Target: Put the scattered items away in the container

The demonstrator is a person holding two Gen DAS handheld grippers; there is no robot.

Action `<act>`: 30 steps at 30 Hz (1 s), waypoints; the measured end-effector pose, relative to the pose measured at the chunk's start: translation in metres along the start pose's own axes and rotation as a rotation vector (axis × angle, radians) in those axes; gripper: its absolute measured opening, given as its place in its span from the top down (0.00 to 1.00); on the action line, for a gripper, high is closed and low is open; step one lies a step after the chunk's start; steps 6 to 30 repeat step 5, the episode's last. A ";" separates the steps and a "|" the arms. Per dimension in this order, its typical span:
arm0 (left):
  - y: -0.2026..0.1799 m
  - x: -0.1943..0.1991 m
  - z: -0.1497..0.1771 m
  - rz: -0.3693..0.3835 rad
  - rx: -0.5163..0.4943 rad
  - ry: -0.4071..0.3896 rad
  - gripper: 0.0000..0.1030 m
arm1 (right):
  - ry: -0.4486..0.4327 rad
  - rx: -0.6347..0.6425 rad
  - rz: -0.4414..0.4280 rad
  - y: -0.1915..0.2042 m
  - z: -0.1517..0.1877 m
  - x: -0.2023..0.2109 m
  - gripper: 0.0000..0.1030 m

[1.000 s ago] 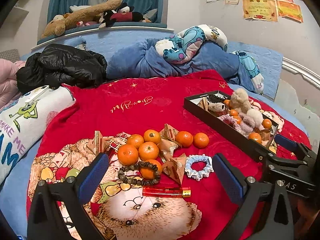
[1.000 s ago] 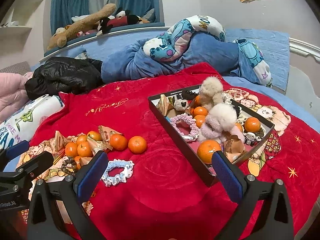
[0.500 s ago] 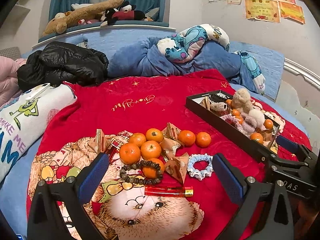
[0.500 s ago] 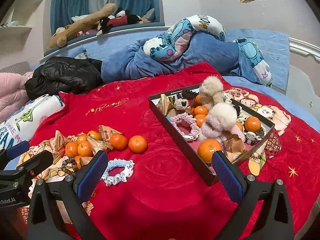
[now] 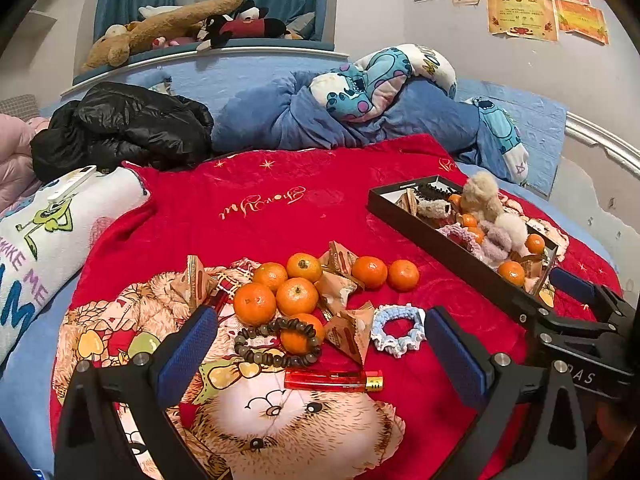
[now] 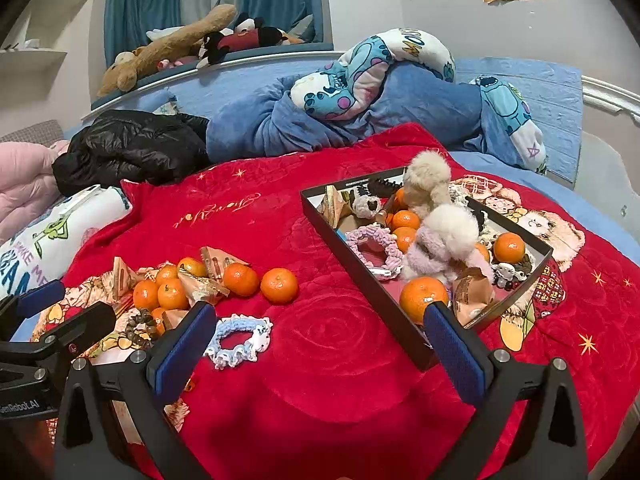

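Note:
Scattered on the red blanket lie several tangerines (image 5: 296,295), brown snack packets (image 5: 349,331), a bead bracelet (image 5: 276,342), a red lighter (image 5: 333,380) and a blue-white scrunchie (image 5: 397,329). The black tray (image 5: 440,240) at the right holds tangerines, scrunchies and plush toys. My left gripper (image 5: 320,356) is open and empty, low over the bracelet and lighter. My right gripper (image 6: 316,354) is open and empty, between the scrunchie (image 6: 239,340) and the tray (image 6: 380,292). Each gripper shows in the other's view.
A black jacket (image 5: 120,128), a blue duvet with a Stitch pillow (image 5: 380,80) and a white printed pillow (image 5: 48,232) lie behind and to the left. Plush toys sit on the headboard ledge (image 5: 180,24). The bed's edge runs along the right.
My left gripper has eased slightly back and up, so the scattered pile sits a little higher in its view. The right gripper has barely moved. Both stay open.

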State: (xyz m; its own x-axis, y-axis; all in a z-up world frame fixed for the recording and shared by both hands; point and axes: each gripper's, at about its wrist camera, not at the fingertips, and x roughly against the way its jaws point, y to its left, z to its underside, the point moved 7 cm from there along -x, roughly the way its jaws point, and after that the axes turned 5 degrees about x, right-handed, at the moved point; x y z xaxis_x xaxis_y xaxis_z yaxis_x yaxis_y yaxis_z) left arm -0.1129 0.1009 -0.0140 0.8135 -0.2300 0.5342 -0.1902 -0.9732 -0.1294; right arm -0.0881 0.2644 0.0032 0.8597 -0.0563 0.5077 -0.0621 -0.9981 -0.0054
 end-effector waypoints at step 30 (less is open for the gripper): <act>0.000 -0.001 0.001 0.005 0.006 0.007 0.00 | 0.005 0.002 -0.003 0.002 0.001 -0.001 0.00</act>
